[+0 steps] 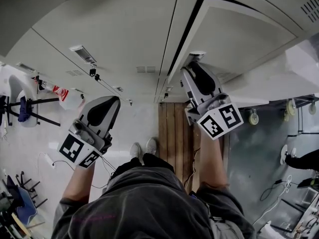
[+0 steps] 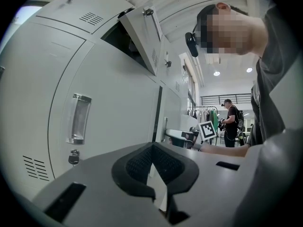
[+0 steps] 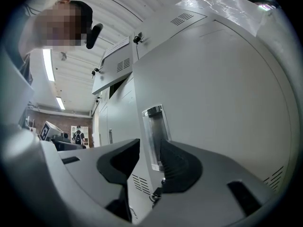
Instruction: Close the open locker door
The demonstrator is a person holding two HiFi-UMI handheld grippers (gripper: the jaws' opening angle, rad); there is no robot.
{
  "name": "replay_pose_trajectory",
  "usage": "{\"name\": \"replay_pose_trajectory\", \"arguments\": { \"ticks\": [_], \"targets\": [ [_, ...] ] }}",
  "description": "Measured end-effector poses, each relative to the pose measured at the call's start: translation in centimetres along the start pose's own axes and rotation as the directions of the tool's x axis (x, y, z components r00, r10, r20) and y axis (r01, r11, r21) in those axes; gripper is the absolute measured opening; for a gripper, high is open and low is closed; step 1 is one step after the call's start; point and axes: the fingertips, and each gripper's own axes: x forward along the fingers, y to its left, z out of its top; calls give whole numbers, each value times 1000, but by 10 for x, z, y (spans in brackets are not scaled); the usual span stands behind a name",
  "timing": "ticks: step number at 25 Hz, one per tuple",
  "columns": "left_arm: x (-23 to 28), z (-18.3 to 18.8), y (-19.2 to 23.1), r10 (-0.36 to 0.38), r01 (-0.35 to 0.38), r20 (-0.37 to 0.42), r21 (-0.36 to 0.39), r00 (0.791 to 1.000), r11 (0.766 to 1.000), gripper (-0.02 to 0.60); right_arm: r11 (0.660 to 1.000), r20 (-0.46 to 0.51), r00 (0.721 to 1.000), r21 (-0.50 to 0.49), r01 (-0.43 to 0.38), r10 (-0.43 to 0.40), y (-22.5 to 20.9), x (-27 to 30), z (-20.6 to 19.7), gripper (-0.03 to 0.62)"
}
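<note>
A grey locker door [image 1: 239,39] stands ajar, with a dark gap [image 1: 185,36] along its left edge. My right gripper [image 1: 195,58] has its tips at that door's lower left edge. In the right gripper view the right gripper [image 3: 149,148] is open, with one jaw on either side of the chrome handle [image 3: 154,131] near the door's [image 3: 213,103] edge. I cannot tell whether a pad touches it. My left gripper [image 1: 115,99] hangs in front of closed lockers, shut and empty [image 2: 154,145]. An open door [image 2: 142,37] juts out of the locker row in the left gripper view.
A wooden slat board [image 1: 172,123] lies on the floor below the lockers, by my shoes [image 1: 143,147]. A chair [image 1: 22,103] stands at the left and a wheeled cart [image 1: 254,116] at the right. Another person [image 2: 232,122] stands far down the room.
</note>
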Motion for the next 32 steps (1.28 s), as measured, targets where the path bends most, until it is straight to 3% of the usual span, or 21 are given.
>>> {"name": "replay_pose_trajectory", "arguments": {
  "ticks": [32],
  "targets": [
    [21,1,16,-12,12,6,-12,1000,1000,14,1000,-14,1000,15,-6,7,-15,23,-5,137]
  ]
}}
